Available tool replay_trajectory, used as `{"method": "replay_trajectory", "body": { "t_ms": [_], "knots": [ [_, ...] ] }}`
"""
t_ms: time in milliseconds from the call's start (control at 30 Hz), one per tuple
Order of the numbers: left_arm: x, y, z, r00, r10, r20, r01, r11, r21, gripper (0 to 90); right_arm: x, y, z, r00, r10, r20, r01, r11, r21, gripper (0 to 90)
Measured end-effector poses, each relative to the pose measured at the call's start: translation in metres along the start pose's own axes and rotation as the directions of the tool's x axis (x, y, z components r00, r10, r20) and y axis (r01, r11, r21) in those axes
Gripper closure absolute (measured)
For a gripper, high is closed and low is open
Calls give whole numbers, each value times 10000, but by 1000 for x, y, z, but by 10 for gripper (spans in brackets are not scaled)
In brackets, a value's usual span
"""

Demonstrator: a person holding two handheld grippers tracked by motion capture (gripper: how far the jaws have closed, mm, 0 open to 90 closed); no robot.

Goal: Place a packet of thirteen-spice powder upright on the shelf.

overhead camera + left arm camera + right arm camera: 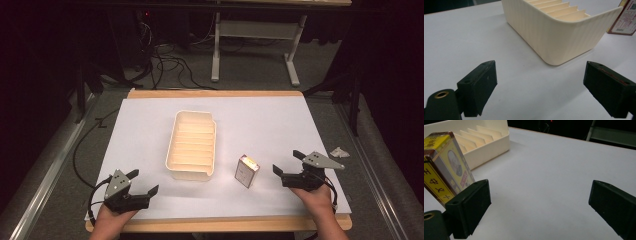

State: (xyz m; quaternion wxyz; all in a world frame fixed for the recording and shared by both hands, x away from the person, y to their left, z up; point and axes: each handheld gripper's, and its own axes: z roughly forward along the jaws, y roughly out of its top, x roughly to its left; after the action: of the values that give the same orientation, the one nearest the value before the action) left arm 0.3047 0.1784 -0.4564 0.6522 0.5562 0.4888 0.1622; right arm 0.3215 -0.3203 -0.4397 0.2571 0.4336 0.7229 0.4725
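A cream ribbed tray (192,145) with slotted dividers lies lengthwise in the middle of the white table cover. Just right of its near end stands a small yellow and brown printed box (246,171). My left gripper (142,182) rests at the near left, jaws open and empty, facing the tray's near corner (564,37). At the near right my right gripper (289,162) is open and empty, a little right of the box. In the right gripper view the box (444,167) stands upright just beyond the left jaw, with the tray (484,145) behind it.
The white cover (260,120) spans a wooden table whose front edge (215,225) runs near both hands. A crumpled white scrap (339,151) lies off the table's right side. Behind the table are cables (165,65) and a white frame (255,45) on the floor.
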Motion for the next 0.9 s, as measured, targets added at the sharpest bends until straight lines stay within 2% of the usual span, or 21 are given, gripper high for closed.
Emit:
{"method": "replay_trajectory", "body": {
  "t_ms": [67, 400, 900],
  "knots": [
    [0, 0, 0, 10000, 13, 12, -13, 10000, 20, 124, 0, 0, 0, 9999, -112, -50, 112, 9999, -31, 43],
    [-1, -1, 1, 9999, 9, 107, -11, 9999, 126, 124, 4, 7, -7, 9998, -30, -196, 22, 9992, -405, 43],
    [-2, -3, 2, 9998, 41, 189, -46, 9996, 270, 124, 19, 20, -12, 9966, -96, -824, 33, 9971, -760, 55]
  ]
}}
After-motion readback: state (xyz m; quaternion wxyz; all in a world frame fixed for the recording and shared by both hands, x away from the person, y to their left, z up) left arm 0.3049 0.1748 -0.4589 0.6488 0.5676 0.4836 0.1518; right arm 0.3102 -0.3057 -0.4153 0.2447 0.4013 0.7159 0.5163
